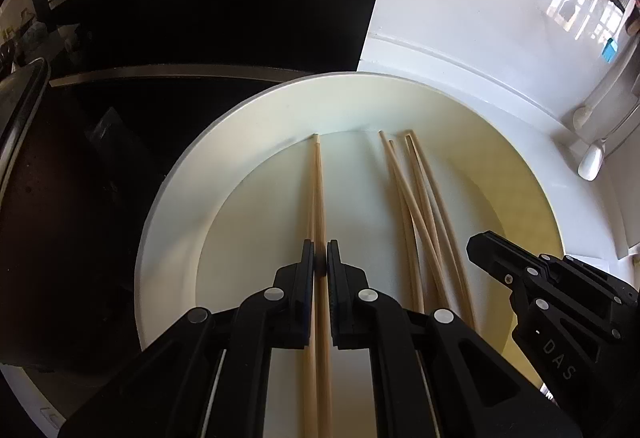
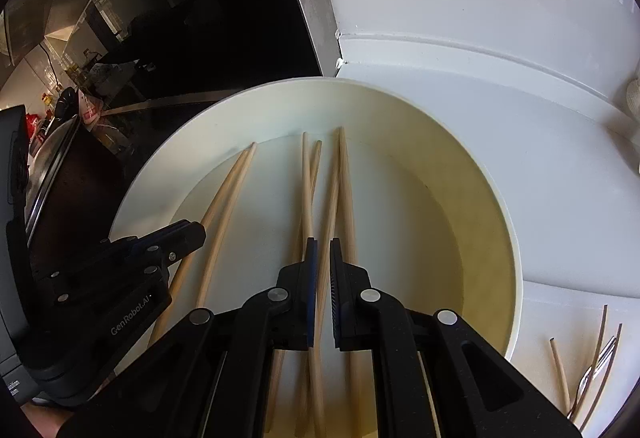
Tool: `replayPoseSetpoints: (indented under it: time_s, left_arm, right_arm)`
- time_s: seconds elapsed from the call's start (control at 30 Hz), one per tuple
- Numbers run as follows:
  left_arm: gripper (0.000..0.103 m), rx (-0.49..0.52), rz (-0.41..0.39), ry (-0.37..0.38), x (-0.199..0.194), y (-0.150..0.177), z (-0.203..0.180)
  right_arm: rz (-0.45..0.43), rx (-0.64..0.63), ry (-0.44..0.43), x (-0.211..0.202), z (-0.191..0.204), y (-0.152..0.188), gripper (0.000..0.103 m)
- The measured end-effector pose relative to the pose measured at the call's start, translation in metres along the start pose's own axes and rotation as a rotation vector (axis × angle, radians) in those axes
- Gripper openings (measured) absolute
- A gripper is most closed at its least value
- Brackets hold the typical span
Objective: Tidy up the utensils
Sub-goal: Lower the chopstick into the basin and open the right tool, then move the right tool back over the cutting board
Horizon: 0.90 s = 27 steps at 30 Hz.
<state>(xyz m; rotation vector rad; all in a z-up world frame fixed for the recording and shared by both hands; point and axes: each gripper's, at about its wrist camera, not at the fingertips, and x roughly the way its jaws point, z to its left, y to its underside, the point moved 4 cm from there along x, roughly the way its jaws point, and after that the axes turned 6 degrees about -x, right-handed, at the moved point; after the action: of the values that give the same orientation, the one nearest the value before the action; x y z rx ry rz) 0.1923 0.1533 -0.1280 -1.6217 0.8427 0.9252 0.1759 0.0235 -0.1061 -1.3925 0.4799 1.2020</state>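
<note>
Pinching a pair of pale, slender wooden chopsticks (image 1: 317,189) side by side between the pressed-together jaws of the left gripper (image 1: 320,250), tapered tips touching the inner wall of a round cream-white bowl (image 1: 240,105). Closing the right gripper (image 2: 323,244) down to a narrow slit on a bundle of four pale wooden chopsticks (image 2: 306,189), crossing and fanning apart toward the far wall; not showing how many of the four are actually caught. Keeping both sets low inside the bowl, the pair to the left, the bundle just beside it. Sitting on a glossy white surface (image 2: 440,97), next to a dark reflective panel.
</note>
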Motion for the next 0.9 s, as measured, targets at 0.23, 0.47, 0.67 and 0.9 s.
replayPoseSetpoints:
  time_s: [0.23, 0.47, 0.67, 0.9]
  left_arm:
    - [0.04, -0.029, -0.024, -0.029, -0.009, 0.002, 0.007]
    - [0.067, -0.043, -0.061, -0.048, -0.028, 0.004, 0.014]
    - [0.081, -0.041, -0.076, -0.068, -0.042, 0.009, 0.018]
    - [0.092, -0.022, -0.102, -0.076, -0.067, 0.013, 0.018]
  right_arm:
    - [-0.029, -0.016, 0.007, -0.011, -0.001, 0.004, 0.037]
    - [-0.071, -0.013, 0.028, -0.031, -0.008, 0.01, 0.048]
    - [-0.089, -0.006, 0.038, -0.045, -0.007, 0.016, 0.056]
    - [-0.116, -0.005, 0.05, -0.068, -0.004, 0.03, 0.063]
